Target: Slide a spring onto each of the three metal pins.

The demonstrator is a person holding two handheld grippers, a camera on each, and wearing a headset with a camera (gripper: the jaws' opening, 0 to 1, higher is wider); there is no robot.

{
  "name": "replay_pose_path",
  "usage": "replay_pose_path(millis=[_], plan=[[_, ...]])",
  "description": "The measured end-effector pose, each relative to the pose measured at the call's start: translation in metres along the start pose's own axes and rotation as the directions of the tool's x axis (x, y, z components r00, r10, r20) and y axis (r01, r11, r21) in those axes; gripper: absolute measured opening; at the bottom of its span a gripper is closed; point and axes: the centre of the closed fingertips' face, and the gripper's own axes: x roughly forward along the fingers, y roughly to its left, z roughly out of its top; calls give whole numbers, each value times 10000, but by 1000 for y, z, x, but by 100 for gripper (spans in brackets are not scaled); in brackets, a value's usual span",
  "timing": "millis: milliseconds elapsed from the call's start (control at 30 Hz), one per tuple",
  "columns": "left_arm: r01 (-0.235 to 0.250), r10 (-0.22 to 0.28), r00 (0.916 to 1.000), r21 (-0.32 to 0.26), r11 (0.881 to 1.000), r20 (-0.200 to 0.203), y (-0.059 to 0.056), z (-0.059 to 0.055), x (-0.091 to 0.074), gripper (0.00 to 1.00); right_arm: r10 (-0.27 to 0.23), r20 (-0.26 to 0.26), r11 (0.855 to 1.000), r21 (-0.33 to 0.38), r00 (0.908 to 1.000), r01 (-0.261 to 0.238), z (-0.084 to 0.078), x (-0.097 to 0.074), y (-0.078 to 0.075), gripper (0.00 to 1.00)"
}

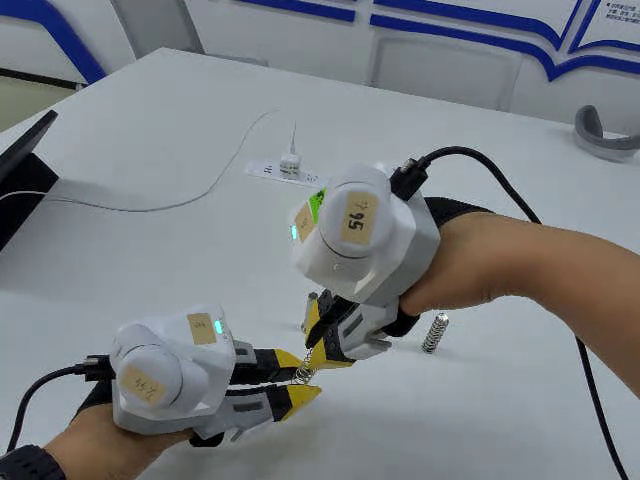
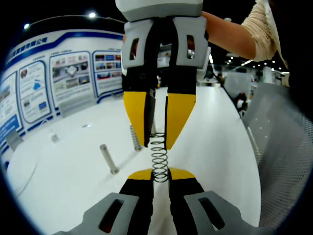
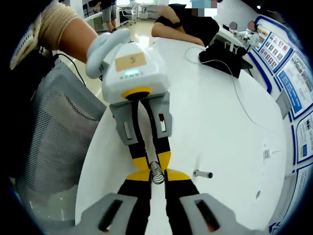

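Observation:
A small coil spring (image 1: 303,375) hangs in the air between the two grippers, above the white table (image 1: 170,270). My left gripper (image 1: 300,379) comes in from the lower left and is shut on the spring's near end (image 2: 159,169). My right gripper (image 1: 318,340) reaches down from above and is shut on its other end; its yellow fingers (image 2: 178,120) clamp the coil in the left gripper view. A bare metal pin (image 2: 108,159) stands on the table just left of the jaws. A second pin (image 1: 435,333) wears a spring.
A white charger with a thin cable (image 1: 290,165) lies further back on the table. A dark screen (image 1: 20,170) sits at the left edge, a grey band (image 1: 605,135) at the far right. A mesh chair (image 3: 58,132) stands by the table.

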Motion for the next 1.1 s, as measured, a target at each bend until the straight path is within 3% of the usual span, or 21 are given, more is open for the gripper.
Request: replay_pose_path(millis=[467, 633, 1100], plan=[[18, -18, 9999, -42, 10000, 109, -1, 0, 0, 11, -50, 170, 9996, 273, 9998, 46, -2, -1, -3, 16], [7, -5, 9999, -74, 10000, 152, 0, 0, -1, 11, 60, 582, 9976, 680, 9983, -99, 0, -3, -2, 17], [-84, 90, 9988, -128, 9999, 476, 1, 10, -1, 11, 116, 753, 9930, 1160, 9971, -203, -6, 5, 0, 14]])
